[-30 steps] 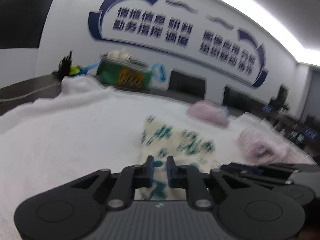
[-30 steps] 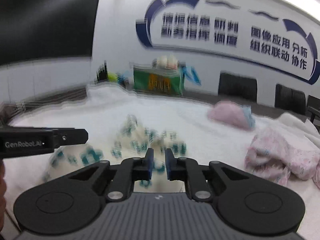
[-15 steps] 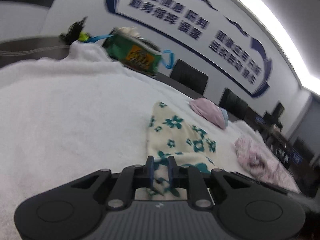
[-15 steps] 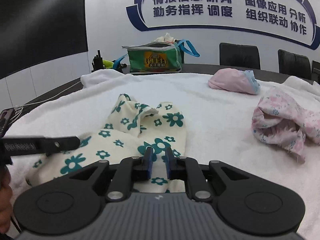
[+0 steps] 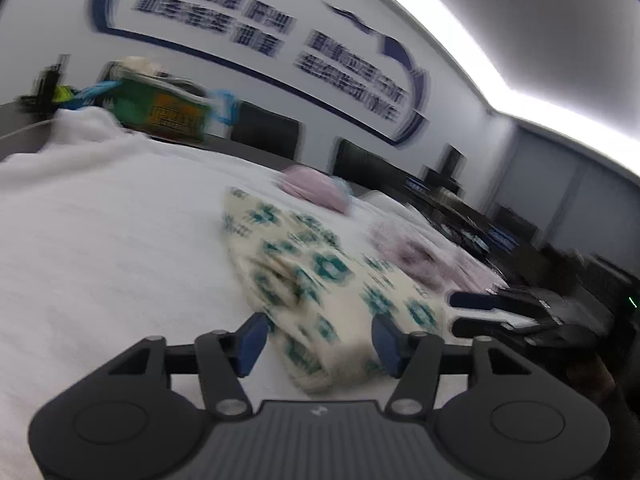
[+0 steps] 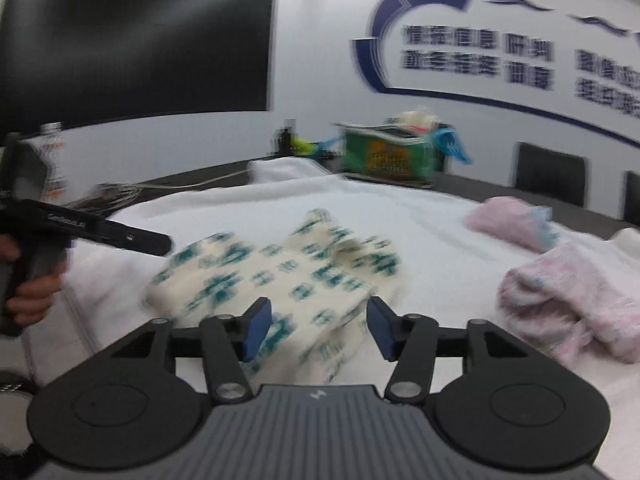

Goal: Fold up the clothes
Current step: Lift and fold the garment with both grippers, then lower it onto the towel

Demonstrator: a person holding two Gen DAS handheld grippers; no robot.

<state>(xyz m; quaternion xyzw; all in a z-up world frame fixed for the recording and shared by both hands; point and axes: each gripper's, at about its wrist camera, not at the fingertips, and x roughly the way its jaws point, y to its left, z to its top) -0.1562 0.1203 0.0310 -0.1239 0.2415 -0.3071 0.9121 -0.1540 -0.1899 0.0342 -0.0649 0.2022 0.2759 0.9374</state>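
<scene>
1. Cloth: a cream fabric garment printed with teal flowers (image 6: 280, 276) lies folded over on the white towel-covered table (image 5: 100, 248), just ahead of both grippers.
2. The left gripper (image 5: 320, 340) has its jaws spread wide and released; the near edge of the cream garment (image 5: 320, 320) sits between the blue pads (image 5: 252, 340) without being pinched.
3. The right gripper (image 6: 316, 328) is likewise spread and released, its blue pads (image 6: 258, 330) flanking the near edge of the garment; nothing is grasped.
4. In the right wrist view the left gripper's body (image 6: 100, 232) shows at the left edge, held by a hand (image 6: 32, 292), beside the garment.
5. In the left wrist view the right gripper's fingers (image 5: 492, 312) reach in from the right, next to the garment's right edge.
6. A crumpled pink floral garment (image 6: 572, 300) lies to the right, apart from the cream one.
7. A folded plain pink cloth (image 6: 508, 220) lies farther back.
8. A green bag with blue handles (image 6: 388, 156) stands at the table's far end.
9. Both views are motion-blurred.
</scene>
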